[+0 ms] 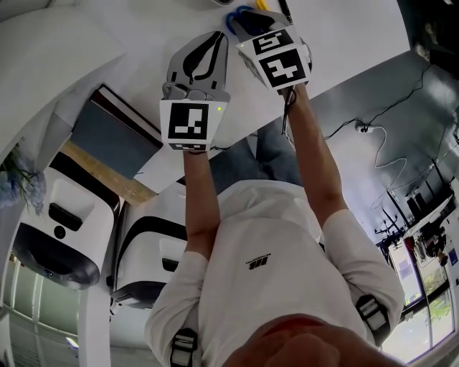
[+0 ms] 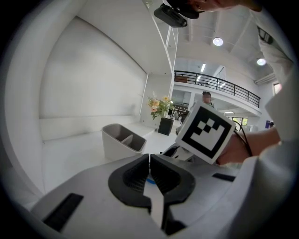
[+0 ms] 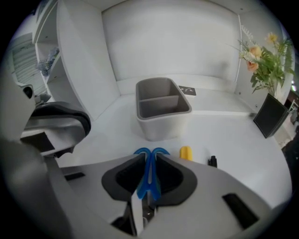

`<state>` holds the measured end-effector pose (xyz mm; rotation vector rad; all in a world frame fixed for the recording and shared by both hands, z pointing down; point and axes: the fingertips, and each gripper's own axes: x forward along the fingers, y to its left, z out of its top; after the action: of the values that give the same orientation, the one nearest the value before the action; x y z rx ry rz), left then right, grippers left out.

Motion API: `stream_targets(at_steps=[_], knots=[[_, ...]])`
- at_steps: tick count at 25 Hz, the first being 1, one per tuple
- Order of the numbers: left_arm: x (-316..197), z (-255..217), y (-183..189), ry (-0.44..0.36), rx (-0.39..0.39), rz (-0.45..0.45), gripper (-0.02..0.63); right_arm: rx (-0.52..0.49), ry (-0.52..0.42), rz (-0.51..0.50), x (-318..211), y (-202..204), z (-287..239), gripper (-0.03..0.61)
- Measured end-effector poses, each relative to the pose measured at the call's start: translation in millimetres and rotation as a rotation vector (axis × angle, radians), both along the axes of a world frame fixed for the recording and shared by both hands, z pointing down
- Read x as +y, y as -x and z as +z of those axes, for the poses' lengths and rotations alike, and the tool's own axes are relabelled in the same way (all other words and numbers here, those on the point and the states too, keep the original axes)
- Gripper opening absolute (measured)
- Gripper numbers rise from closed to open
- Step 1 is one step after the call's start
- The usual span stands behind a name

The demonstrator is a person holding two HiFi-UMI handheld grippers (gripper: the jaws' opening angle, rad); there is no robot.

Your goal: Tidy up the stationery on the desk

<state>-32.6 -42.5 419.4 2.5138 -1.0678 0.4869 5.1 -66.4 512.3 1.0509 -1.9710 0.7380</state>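
Blue-handled scissors (image 3: 149, 181) stand between the pads of my right gripper (image 3: 150, 158), which is shut on the two handles pressed together; their loops stick out past the fingertips. In the head view the scissors (image 1: 234, 17) show just beyond the right gripper (image 1: 247, 21) on the white desk (image 1: 337, 43). A grey two-compartment organizer (image 3: 161, 108) stands straight ahead on the desk. My left gripper (image 2: 149, 157) is shut with nothing in it and sits just left of the right one (image 1: 206, 44). A yellow piece (image 3: 185, 152) and a small black item (image 3: 212, 161) lie beside the scissors.
The organizer (image 2: 122, 140) also shows in the left gripper view, ahead and to the left. A flower arrangement (image 3: 262, 56) and a black box (image 3: 273, 115) stand at the desk's right. White walls close off the back and left of the desk.
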Motion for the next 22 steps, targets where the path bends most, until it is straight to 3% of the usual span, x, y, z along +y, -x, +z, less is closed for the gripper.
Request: stream_targets(at_steps=[13, 22], knots=[[-4.1, -21.0, 6.2, -0.032, -0.019, -0.069, 0.000, -0.150, -0.210, 0.002, 6.2, -9.1, -82.6, 0.058], [-9.9, -40.0, -0.5, -0.057, -0.014, -0.105, 0.000, -0.213, -0.292, -0.040, -1.8, -14.2, -129.5, 0.057]])
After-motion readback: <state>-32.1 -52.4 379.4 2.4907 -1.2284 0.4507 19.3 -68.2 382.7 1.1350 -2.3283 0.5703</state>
